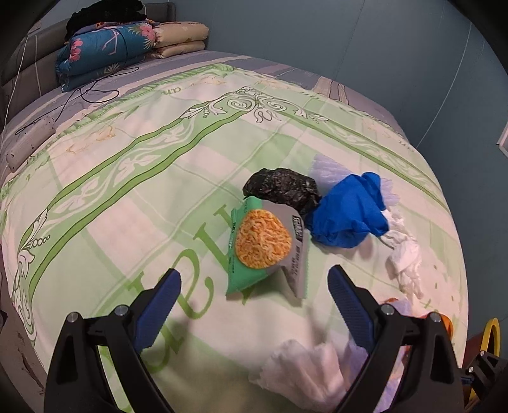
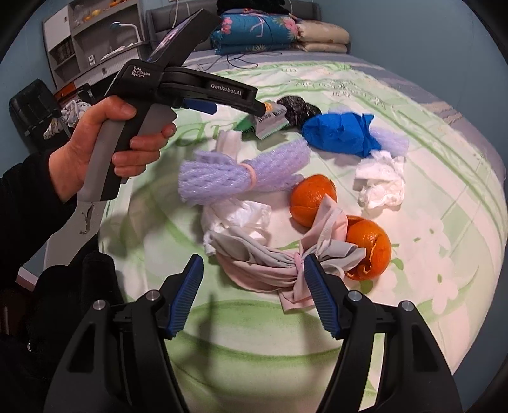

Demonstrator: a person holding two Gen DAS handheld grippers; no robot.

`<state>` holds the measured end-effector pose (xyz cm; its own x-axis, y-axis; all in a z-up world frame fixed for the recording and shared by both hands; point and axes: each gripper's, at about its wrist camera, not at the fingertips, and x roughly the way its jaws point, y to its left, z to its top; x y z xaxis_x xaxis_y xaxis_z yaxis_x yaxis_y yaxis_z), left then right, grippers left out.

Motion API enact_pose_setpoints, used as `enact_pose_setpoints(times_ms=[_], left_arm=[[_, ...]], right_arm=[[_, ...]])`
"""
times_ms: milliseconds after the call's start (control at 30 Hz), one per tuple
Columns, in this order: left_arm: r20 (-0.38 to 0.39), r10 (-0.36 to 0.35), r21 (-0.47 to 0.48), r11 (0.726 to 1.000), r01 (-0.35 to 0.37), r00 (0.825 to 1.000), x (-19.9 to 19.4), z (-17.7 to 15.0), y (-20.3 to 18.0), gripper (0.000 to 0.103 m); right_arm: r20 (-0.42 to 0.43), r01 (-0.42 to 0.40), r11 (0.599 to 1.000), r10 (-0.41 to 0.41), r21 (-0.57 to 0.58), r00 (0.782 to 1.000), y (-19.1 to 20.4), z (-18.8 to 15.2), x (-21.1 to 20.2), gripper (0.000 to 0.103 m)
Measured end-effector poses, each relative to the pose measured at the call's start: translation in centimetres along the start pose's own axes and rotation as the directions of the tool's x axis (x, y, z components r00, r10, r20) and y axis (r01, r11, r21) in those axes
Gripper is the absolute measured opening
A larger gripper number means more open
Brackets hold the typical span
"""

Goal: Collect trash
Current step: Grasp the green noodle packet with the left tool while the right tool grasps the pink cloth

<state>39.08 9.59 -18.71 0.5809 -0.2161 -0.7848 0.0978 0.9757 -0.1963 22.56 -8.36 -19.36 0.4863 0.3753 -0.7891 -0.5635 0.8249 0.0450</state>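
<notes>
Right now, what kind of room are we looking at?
Most likely a bedroom. The trash lies on a bed spread with a green-patterned sheet, folded quilts are stacked by the padded headboard, and a shelf unit stands beside it.

Trash strewn across the bed: a green noodle packet (image 1: 265, 251) propped against a crumpled black bag (image 1: 282, 190), a blue wad (image 1: 346, 216) beside it, lilac foam netting (image 2: 241, 176), white tissues (image 2: 381, 184), two orange peels (image 2: 312, 198), and knotted pinkish cloth (image 2: 276, 263).
</notes>
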Motion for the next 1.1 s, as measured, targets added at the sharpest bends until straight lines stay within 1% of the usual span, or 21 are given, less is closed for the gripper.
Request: enact_pose_setpoints(times_ms=[67, 167, 233, 300, 367, 400, 433, 467, 500, 567, 667, 733, 800, 900, 1000, 1100], left_arm=[[-0.011, -0.006, -0.012, 1.000, 0.006, 1.000, 0.7, 0.4, 0.3, 0.090], [-0.028, -0.023, -0.033, 0.999, 0.022, 0.999, 1.8, 1.1, 0.6, 0.090], [-0.034, -0.034, -0.039, 0.999, 0.033, 0.999, 2.5, 1.4, 0.5, 0.090], [-0.037, -0.036, -0.038, 0.999, 0.034, 0.999, 3.0, 1.5, 0.4, 0.086], [-0.057, -0.020, -0.026, 0.999, 0.019, 0.998, 3.8, 1.3, 0.2, 0.070], [-0.071, -0.023, -0.025, 0.999, 0.021, 0.997, 4.1, 1.1, 0.1, 0.066], [-0.088, -0.023, -0.029, 0.999, 0.020, 0.996, 4.6, 0.8, 0.2, 0.060], [-0.090, -0.013, -0.027, 1.000, 0.011, 0.996, 4.8, 0.7, 0.2, 0.056], [-0.087, -0.003, -0.020, 1.000, 0.001, 0.996, 4.9, 0.5, 0.1, 0.055], [-0.083, 0.005, -0.017, 1.000, -0.006, 0.996, 4.9, 0.4, 0.1, 0.048], [-0.090, 0.018, -0.022, 1.000, -0.020, 0.996, 4.9, 0.5, 0.3, 0.045], [-0.095, 0.024, -0.030, 0.999, -0.027, 0.995, 4.7, 0.6, 0.3, 0.044], [-0.093, 0.020, -0.039, 0.999, -0.024, 0.995, 4.4, 0.7, 0.3, 0.042], [-0.084, 0.010, -0.052, 0.999, -0.014, 0.996, 3.8, 0.7, 0.4, 0.041], [-0.074, -0.004, -0.066, 0.998, -0.001, 0.997, 3.0, 0.6, 0.5, 0.040], [-0.049, -0.014, -0.066, 0.998, 0.010, 0.999, 1.6, 0.4, 0.4, 0.040]], right_arm=[[-0.013, -0.011, 1.000, 0.011, 0.015, 1.000, -0.5, 0.0, 0.5, 0.063], [-0.026, -0.020, 1.000, 0.021, 0.021, 0.999, -0.7, 0.0, 0.9, 0.060], [-0.034, -0.014, 1.000, 0.014, 0.015, 0.999, -0.6, 0.0, 1.2, 0.055], [-0.042, 0.000, 1.000, 0.001, 0.017, 0.999, -0.8, 0.1, 1.4, 0.047], [-0.050, 0.004, 1.000, -0.003, 0.026, 0.999, -1.1, 0.1, 1.6, 0.042], [-0.053, 0.004, 0.999, -0.003, 0.034, 0.999, -1.3, 0.1, 1.7, 0.038], [-0.054, 0.003, 0.999, -0.001, 0.043, 0.999, -1.6, 0.1, 1.7, 0.037], [-0.054, 0.001, 0.999, 0.001, 0.050, 0.999, -1.8, 0.1, 1.6, 0.033], [-0.056, 0.000, 0.998, 0.003, 0.060, 0.998, -2.1, 0.1, 1.6, 0.030], [-0.057, -0.001, 0.997, 0.005, 0.074, 0.998, -2.4, 0.1, 1.6, 0.026], [-0.056, 0.001, 0.996, 0.004, 0.090, 0.998, -2.9, 0.2, 1.5, 0.017], [-0.055, -0.003, 0.995, 0.008, 0.103, 0.998, -3.1, 0.2, 1.3, 0.014], [-0.051, 0.004, 0.994, 0.002, 0.105, 0.999, -3.0, 0.1, 1.2, 0.008], [-0.032, 0.001, 0.993, 0.003, 0.115, 0.999, -3.0, 0.0, 0.8, 0.002], [-0.025, -0.017, 0.991, 0.020, 0.131, 0.999, -3.1, -0.2, 0.4, 0.001], [-0.013, -0.045, 0.985, 0.047, 0.164, 0.999, -3.3, -0.2, -0.2, 0.001]])
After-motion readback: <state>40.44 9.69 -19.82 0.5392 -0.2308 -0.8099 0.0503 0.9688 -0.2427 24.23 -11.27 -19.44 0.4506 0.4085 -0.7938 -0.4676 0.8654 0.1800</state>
